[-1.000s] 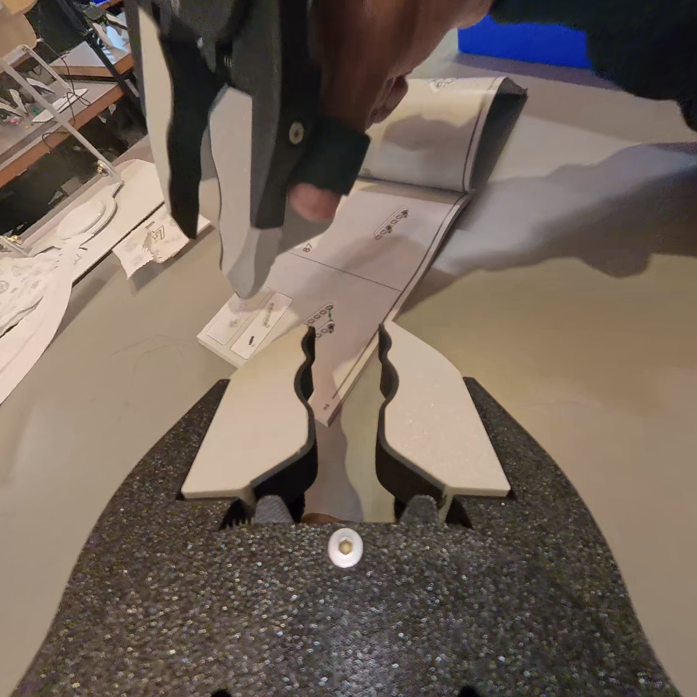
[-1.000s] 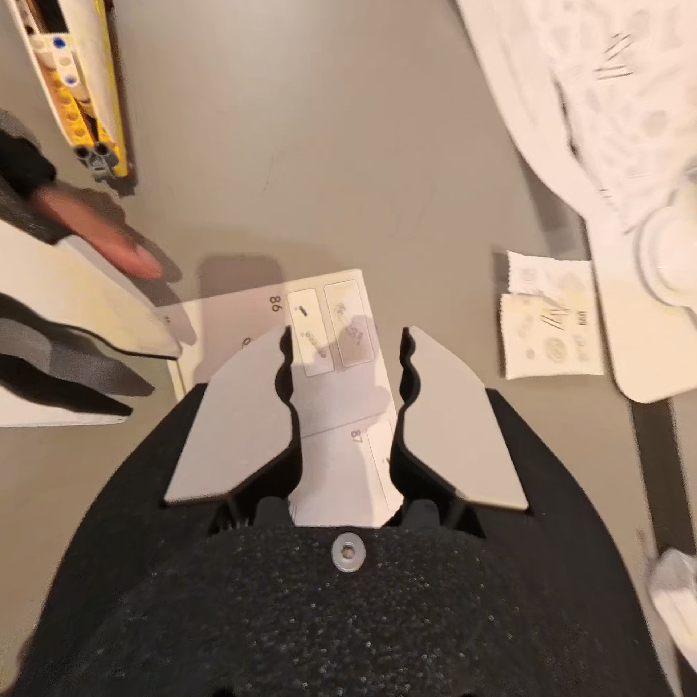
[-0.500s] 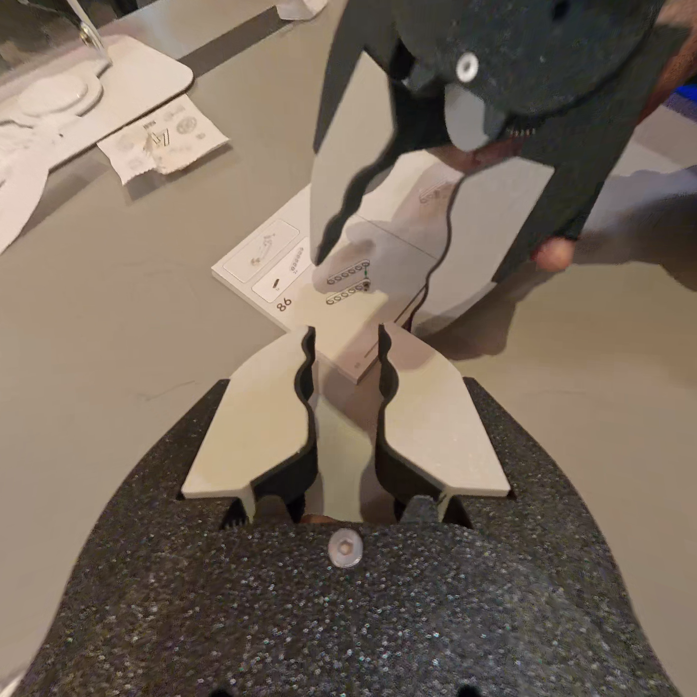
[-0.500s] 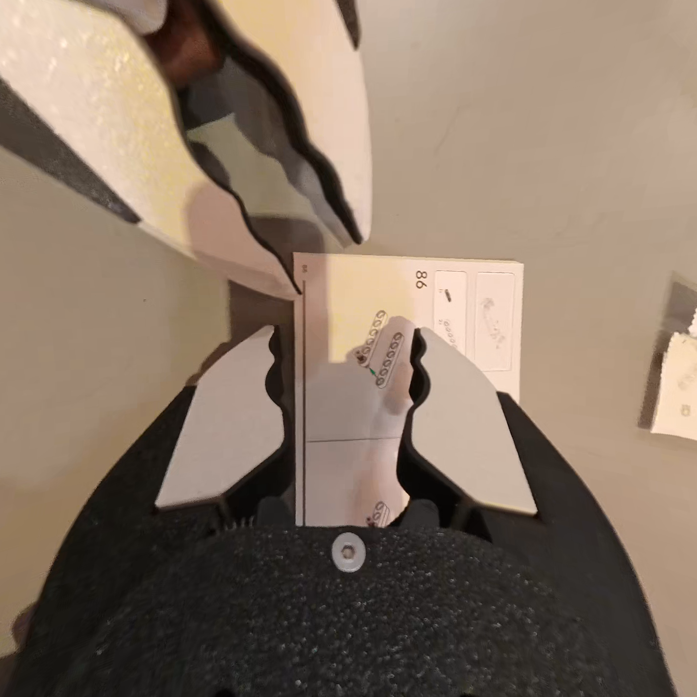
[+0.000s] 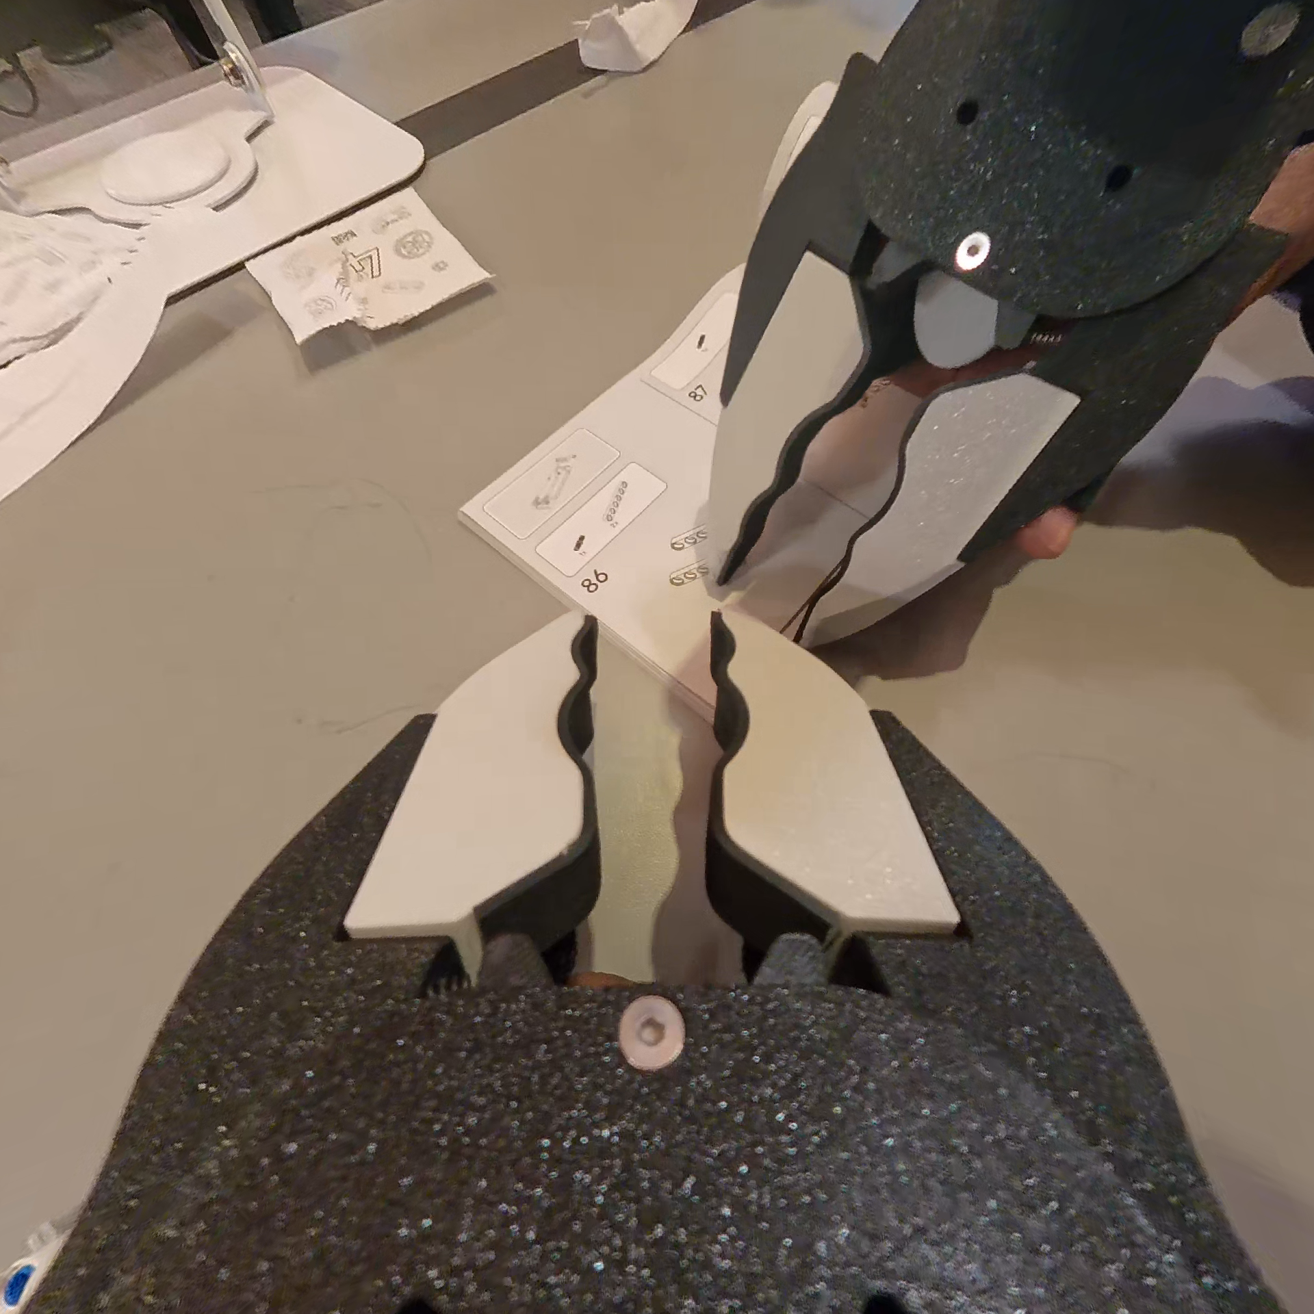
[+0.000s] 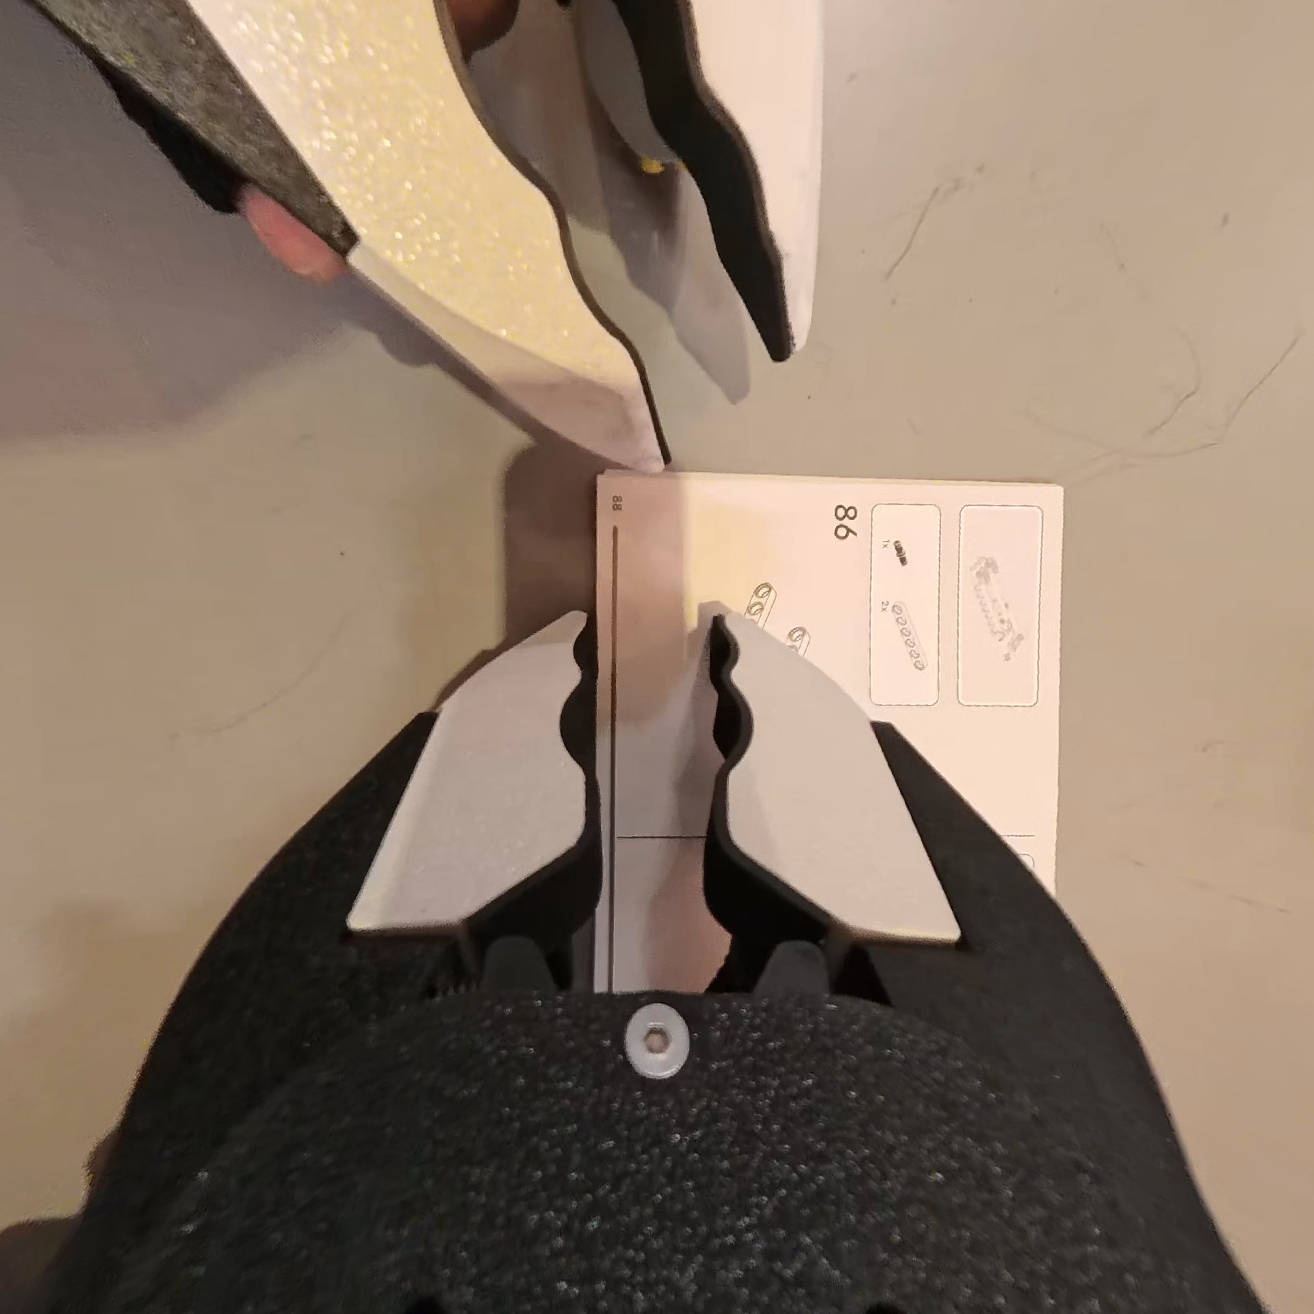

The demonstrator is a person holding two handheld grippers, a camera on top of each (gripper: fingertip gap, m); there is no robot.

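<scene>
1. The left claw (image 5: 650,626) is hovering low over the grey table (image 5: 213,569). Its jaws are standing narrowly apart with nothing between them, much as half a second ago. In the right wrist view one of its tips is touching the booklet's far corner.
2. At far left, a smooth white board (image 5: 320,142) with rounded corners is lying flat. A torn, crinkled paper packet (image 5: 370,277) is resting just beside it.
3. The booklet (image 5: 626,526) is lying flat on the table, between the two claws. It is a thin rectangular stack of matt white pages, printed with line drawings.
4. The right claw (image 6: 647,626) is reaching down over the booklet's bound-side edge. It has narrowed from a wide spread half a second ago to a small gap. Only bare page is showing between its wavy black pads, and they are pressing on nothing. In the left wrist view one tip is touching the page.
5. Both claws are showing pale flat finger plates on grainy black bodies.
</scene>
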